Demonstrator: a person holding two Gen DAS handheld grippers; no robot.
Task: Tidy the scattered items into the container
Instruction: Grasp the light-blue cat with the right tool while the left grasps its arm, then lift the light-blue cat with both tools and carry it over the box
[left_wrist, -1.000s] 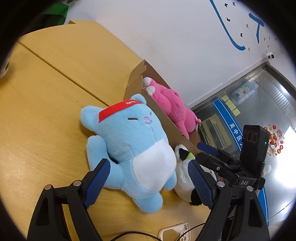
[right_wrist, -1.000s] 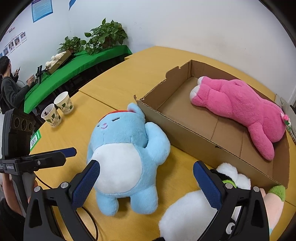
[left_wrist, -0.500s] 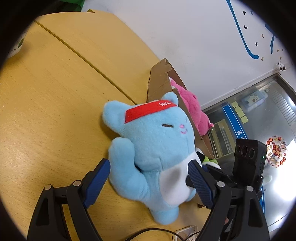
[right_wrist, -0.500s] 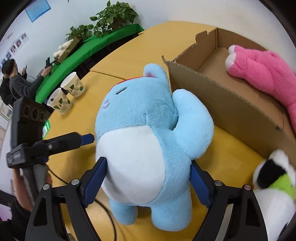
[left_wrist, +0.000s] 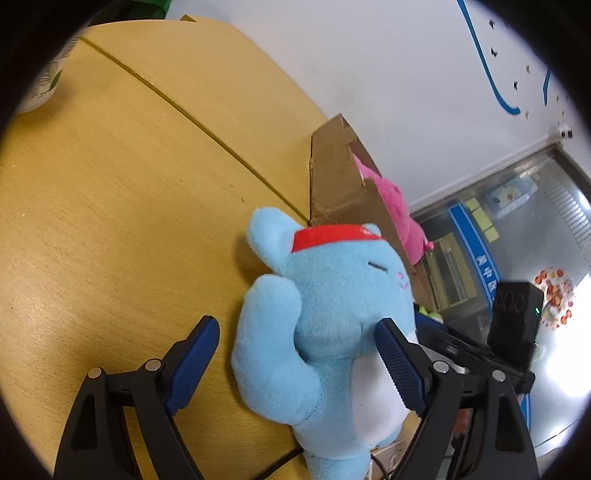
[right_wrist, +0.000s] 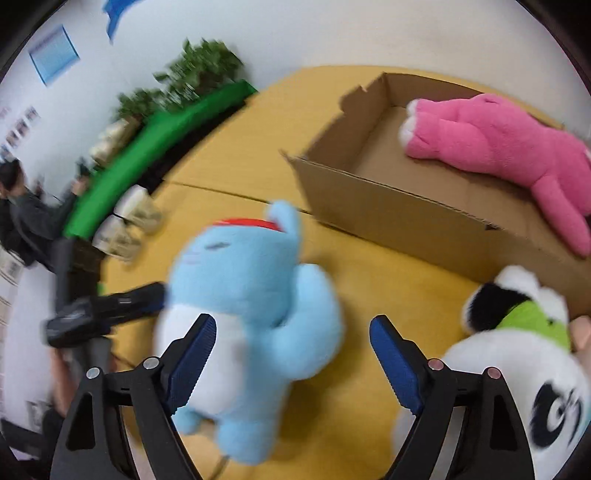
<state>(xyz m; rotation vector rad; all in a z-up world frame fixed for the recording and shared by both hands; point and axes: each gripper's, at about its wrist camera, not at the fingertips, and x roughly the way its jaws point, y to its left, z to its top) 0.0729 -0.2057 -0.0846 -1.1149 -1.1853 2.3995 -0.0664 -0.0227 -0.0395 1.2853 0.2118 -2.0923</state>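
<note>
Where the yellow wooden counter lay bare to the left of the toys, wide room stood open; to the right, the brown cardboard box closed it off with its near wall, its open corner just beside the head of the light-blue plush animal with a red headband. A pink plush toy lay inside the box along the far wall. A white, black and green plush toy lay on the counter against the box's near wall, cut off by the right wrist view's lower edge. That view was motion-blurred, so the paper cups and a person at the left were hard to make out.

The left gripper stood wide open; its right pad touched the blue plush, its left pad stood clear. The right gripper had just been closing its jaws around the blue plush's body, the left pad against it, the right pad still apart: no grip yet.
</note>
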